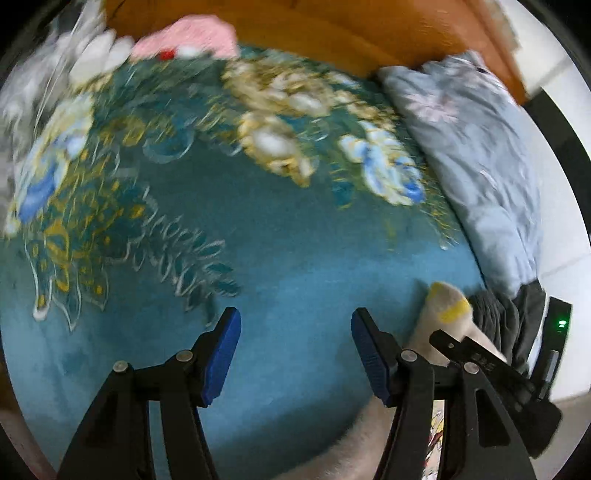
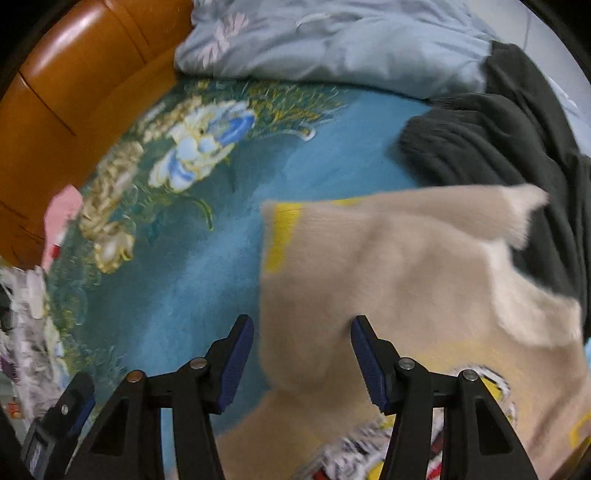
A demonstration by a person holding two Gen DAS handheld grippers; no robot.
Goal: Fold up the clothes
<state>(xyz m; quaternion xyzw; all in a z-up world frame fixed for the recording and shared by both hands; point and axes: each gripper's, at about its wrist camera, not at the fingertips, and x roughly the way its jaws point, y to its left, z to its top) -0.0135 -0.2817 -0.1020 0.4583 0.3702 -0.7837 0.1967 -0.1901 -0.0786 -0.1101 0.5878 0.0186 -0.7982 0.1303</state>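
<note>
A beige fuzzy sweater with yellow stripes and a printed picture lies on the blue floral bedspread. Its left edge runs between the blue-padded fingers of my right gripper, which stands open just above it. In the left wrist view my left gripper is open over bare bedspread, with nothing between its fingers. A sweater sleeve with a yellow band lies to its right, and the other gripper reaches over it.
A pale blue quilt is bunched along the far side, with a dark grey garment beside it. An orange wooden headboard borders the bed. Pink cloth and a white patterned pile lie at the far left.
</note>
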